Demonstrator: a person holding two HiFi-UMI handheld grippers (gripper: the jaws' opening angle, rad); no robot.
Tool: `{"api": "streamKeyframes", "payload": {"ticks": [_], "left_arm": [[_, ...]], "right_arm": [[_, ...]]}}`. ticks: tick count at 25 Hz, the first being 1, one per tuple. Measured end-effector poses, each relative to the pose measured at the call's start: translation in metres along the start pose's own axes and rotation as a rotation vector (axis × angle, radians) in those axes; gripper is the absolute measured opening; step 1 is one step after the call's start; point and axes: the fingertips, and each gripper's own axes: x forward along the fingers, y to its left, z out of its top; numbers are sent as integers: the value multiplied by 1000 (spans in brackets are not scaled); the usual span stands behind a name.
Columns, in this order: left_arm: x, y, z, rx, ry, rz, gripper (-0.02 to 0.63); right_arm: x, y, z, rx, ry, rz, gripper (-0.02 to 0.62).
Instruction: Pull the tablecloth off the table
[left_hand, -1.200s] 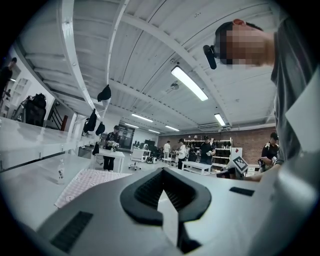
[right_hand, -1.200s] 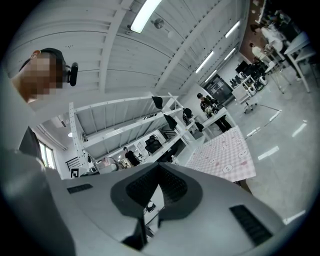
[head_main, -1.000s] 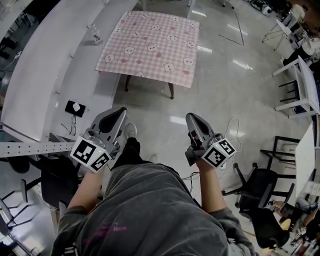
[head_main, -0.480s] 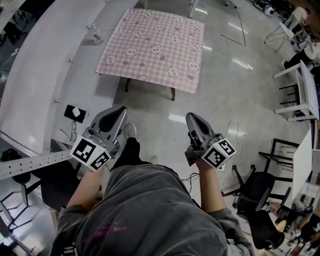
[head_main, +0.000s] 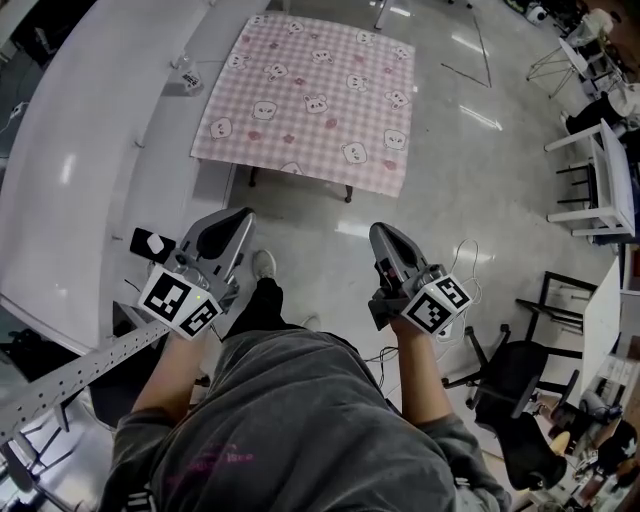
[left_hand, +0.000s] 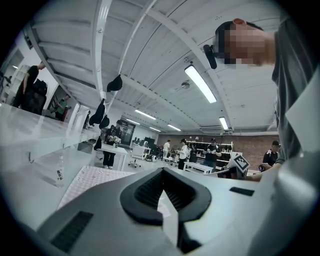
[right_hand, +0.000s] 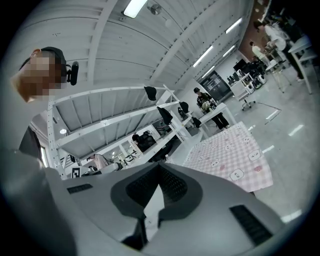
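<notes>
Head view: the pink checked tablecloth (head_main: 310, 95) lies flat over the table (head_main: 348, 191), of which only the dark legs show under the near hem. It fills more of the picture than a second ago, and its near hem now sits closer to the two grippers. The left gripper (head_main: 236, 216) and the right gripper (head_main: 383, 233) are held low in front of the person's body, short of the table and well apart from the cloth, touching nothing. They sit against the torso just as in the earlier pictures. A clear bottle (head_main: 185, 75) stands on the long white bench (head_main: 80, 160) just beside the table's far left corner. A black chair (head_main: 512, 385) stands well off from the table, behind the right gripper.

Left gripper view: the left gripper (left_hand: 161, 172) has its jaws closed tip to tip, with nothing between them. Past the jaws the tablecloth (left_hand: 85, 181) shows as a low pale strip, with the bottle (left_hand: 60, 172) just beside it. The overhead white frame has swung across the view since the earlier picture.

Right gripper view: the right gripper (right_hand: 159, 170) is likewise closed and empty. The tablecloth (right_hand: 231, 156) lies beyond it, untouched, and looks larger than it did before.
</notes>
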Motion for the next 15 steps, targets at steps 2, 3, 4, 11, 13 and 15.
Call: {"api": "streamKeyframes", "payload": {"ticks": [2, 3, 4, 11, 13, 15], "left_arm": [[4, 13, 2, -4, 2, -8, -3], [6, 20, 3, -6, 3, -10, -3], [8, 27, 3, -10, 4, -12, -3], [17, 74, 10, -40, 12, -26, -3], [21, 83, 14, -43, 9, -33, -3], [24, 91, 17, -40, 4, -42, -3]], "right_arm": [[12, -1, 2, -1, 4, -8, 3], [19, -1, 2, -2, 6, -11, 3], [25, -1, 2, -2, 9, -14, 3], [70, 1, 9, -7, 28, -36, 3], [79, 2, 11, -10, 33, -43, 3], [87, 2, 11, -13, 35, -50, 3]]}}
